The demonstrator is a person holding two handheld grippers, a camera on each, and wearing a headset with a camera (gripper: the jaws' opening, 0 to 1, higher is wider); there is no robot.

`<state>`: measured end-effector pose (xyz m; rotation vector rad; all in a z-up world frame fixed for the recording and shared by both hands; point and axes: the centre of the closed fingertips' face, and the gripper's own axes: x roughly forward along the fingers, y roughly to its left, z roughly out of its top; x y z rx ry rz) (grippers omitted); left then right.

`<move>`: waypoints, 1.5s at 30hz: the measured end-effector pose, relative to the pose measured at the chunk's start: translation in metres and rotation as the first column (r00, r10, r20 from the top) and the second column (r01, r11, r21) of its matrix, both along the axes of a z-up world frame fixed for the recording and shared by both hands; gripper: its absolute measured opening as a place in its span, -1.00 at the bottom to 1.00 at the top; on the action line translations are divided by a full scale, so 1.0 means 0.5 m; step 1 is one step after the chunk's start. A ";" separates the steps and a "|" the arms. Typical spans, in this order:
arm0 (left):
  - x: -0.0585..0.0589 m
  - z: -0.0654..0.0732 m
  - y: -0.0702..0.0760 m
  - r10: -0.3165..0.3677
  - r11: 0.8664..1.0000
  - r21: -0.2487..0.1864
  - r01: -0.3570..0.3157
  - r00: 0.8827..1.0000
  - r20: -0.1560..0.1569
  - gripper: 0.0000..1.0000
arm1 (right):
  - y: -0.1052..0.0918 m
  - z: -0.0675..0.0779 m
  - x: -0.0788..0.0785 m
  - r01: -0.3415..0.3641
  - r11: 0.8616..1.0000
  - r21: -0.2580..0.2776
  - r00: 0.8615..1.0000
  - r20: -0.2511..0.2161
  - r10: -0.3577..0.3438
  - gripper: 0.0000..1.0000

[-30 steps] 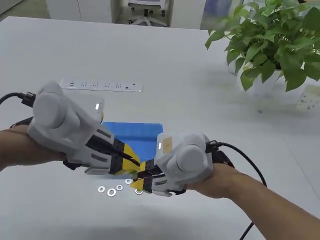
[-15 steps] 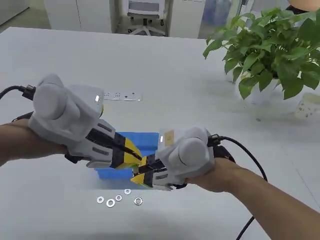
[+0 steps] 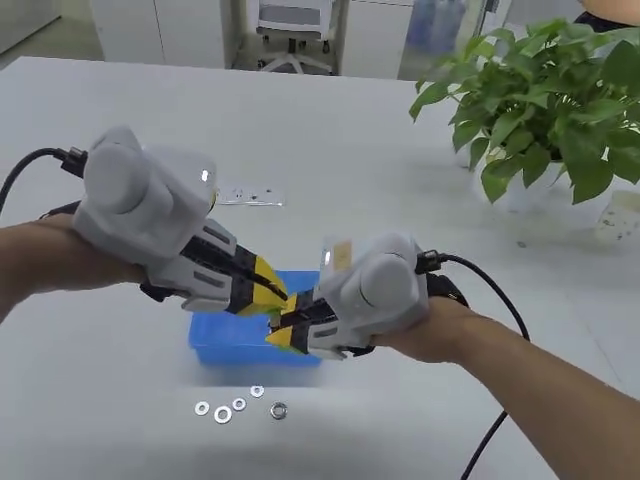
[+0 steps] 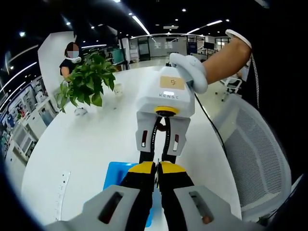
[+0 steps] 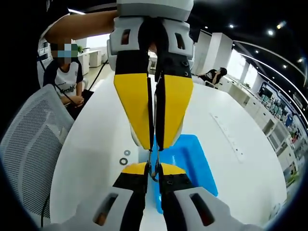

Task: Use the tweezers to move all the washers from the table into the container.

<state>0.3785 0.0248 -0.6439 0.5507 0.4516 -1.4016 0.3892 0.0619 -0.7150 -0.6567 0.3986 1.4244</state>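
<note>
A white table [image 3: 420, 180] carries a blue container [image 3: 215, 340], with a leafy potted plant [image 3: 540, 90] well beyond the container to its right. Above the container's right half, the left gripper [image 3: 268, 290] and the right gripper [image 3: 283, 336] meet nose to nose, each in a person's hand. A white power strip [image 3: 250, 195] lies on the table beyond the container. Five washers [image 3: 240, 404] sit in a loose cluster on the table just in front of the container, none touching it. Over the container, both grippers' yellow-tipped jaws are drawn almost together onto the thin metal tweezers [image 5: 153, 166], which run between them. Whether the tweezer tips carry a washer cannot be told.
</note>
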 end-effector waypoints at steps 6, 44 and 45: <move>0.026 -0.010 -0.002 0.006 1.000 0.004 -0.006 1.000 -0.001 -0.87 | 0.000 -0.010 0.028 0.002 1.000 0.003 1.000 -0.005 -0.002 -0.80; 0.129 -0.132 0.004 0.046 0.998 0.042 -0.043 0.997 -0.063 -0.87 | 0.001 -0.135 0.118 0.006 0.999 -0.053 0.996 -0.092 -0.011 -0.79; 0.129 -0.134 0.004 0.047 0.998 0.042 -0.044 0.997 -0.065 -0.87 | 0.001 -0.137 0.118 0.005 0.998 -0.055 0.996 -0.094 -0.010 -0.79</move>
